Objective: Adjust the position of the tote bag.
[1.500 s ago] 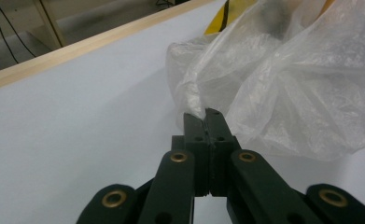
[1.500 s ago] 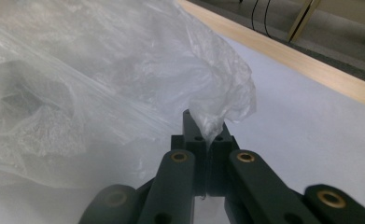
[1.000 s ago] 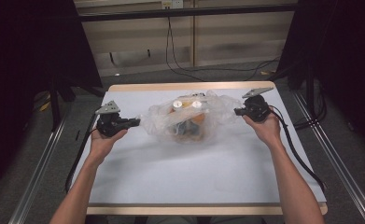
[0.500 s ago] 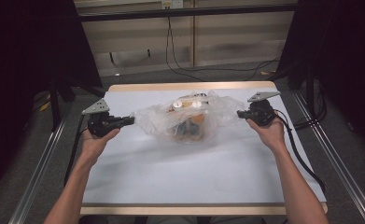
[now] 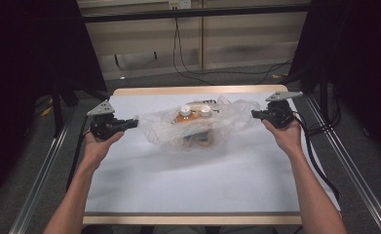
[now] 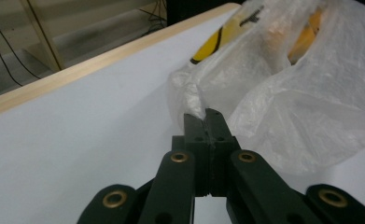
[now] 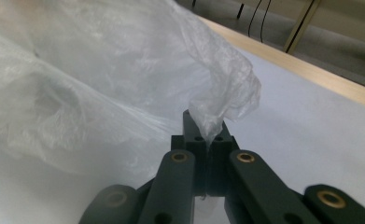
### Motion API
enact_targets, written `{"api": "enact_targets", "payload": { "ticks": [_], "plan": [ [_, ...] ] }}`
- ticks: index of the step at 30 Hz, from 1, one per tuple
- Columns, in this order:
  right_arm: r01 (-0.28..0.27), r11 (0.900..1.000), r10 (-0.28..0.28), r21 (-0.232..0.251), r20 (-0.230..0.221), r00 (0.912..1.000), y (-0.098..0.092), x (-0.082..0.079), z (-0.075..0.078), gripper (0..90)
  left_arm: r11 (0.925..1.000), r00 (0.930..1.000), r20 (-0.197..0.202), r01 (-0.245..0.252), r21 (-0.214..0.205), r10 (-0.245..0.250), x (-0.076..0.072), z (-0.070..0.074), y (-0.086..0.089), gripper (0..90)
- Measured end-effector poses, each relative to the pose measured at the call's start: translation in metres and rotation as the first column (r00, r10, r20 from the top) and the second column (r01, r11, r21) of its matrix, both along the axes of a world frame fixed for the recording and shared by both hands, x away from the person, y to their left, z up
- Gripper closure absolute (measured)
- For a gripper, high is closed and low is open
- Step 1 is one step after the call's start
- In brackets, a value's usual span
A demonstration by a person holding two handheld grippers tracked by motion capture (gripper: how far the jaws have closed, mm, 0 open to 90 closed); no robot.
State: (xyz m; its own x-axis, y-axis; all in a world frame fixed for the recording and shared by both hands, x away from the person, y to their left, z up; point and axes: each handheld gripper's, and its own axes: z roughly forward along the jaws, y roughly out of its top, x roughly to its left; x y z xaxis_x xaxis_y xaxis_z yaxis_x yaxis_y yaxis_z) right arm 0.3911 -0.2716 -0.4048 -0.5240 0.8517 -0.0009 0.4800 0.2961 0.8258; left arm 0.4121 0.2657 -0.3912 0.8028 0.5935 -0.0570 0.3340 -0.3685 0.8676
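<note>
High view: thin clear crinkled plastic bag (image 5: 198,127) lies mid white desk (image 5: 188,190), w/ white-capped bottles inside; left claw (image 5: 134,123) & right claw (image 5: 254,114) each pinch an opposite end, so prob. the stretch/open step. Left gripper view: jaws clamped on bag film. Right gripper view: same. Next: prob. lift evenly w/o tearing. No readable labels.

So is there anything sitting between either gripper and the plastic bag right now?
Nothing visible. The left gripper is shut on a pinch of the plastic bag at one end, and the right gripper is shut on the film at the other end, so both already hold it over the white table.
</note>
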Motion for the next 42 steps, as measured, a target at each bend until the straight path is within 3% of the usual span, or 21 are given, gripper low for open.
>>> {"api": "enact_targets", "payload": {
  "ticks": [2, 4, 9, 14, 15, 18, 19, 21, 23, 42],
  "plan": [
    [0.014, 0.9999, -0.014, 0.008, 0.000, 0.9999, -0.001, 0.005, 0.000, 90.0, 0.9997, 0.9998, -0.010, -0.017, -0.017, 0.017, 0.006, -0.003, 0.000, 90.0],
    [0.022, 0.9997, -0.022, 0.013, -0.004, 0.9998, -0.001, 0.009, -0.001, 90.0, 0.9997, 0.9997, -0.022, -0.014, 0.018, 0.015, 0.009, -0.010, -0.006, 90.0],
    [0.025, 0.9994, -0.026, -0.023, -0.039, 0.9989, 0.006, 0.015, -0.011, 90.0, 0.9985, 0.9985, -0.053, -0.013, 0.053, 0.016, 0.011, -0.026, -0.014, 90.0],
    [0.004, 0.9980, -0.009, -0.064, -0.067, 0.9977, 0.013, 0.017, -0.020, 90.0, 0.9941, 0.9984, -0.056, 0.006, 0.109, 0.000, 0.011, -0.030, -0.021, 90.0],
    [-0.002, 0.9967, -0.004, -0.081, -0.081, 0.9967, 0.017, 0.018, -0.024, 90.0, 0.9911, 0.9980, -0.063, 0.017, 0.132, -0.008, 0.011, -0.033, -0.023, 90.0],
    [-0.009, 0.9963, 0.001, -0.085, -0.091, 0.9958, 0.019, 0.020, -0.027, 90.0, 0.9882, 0.9977, -0.066, 0.023, 0.151, -0.013, 0.011, -0.036, -0.026, 90.0],
    [-0.010, 0.9941, -0.002, -0.108, -0.102, 0.9948, 0.022, 0.020, -0.030, 90.0, 0.9805, 0.9979, -0.064, 0.027, 0.195, -0.015, 0.010, -0.039, -0.029, 90.0],
    [-0.011, 0.9890, -0.005, -0.148, -0.114, 0.9934, 0.024, 0.020, -0.035, 90.0, 0.9735, 0.9973, -0.072, 0.026, 0.227, -0.010, 0.009, -0.042, -0.030, 90.0],
    [-0.014, 0.9882, -0.005, -0.153, -0.126, 0.9920, 0.024, 0.019, -0.039, 90.0, 0.9806, 0.9973, -0.074, 0.020, 0.195, -0.006, 0.009, -0.043, -0.027, 90.0],
    [-0.041, 0.9862, 0.017, -0.160, -0.153, 0.9882, 0.019, 0.009, -0.049, 90.0, 0.9736, 0.9932, -0.116, 0.025, 0.227, 0.002, 0.002, -0.056, -0.017, 90.0]
  ]
}}
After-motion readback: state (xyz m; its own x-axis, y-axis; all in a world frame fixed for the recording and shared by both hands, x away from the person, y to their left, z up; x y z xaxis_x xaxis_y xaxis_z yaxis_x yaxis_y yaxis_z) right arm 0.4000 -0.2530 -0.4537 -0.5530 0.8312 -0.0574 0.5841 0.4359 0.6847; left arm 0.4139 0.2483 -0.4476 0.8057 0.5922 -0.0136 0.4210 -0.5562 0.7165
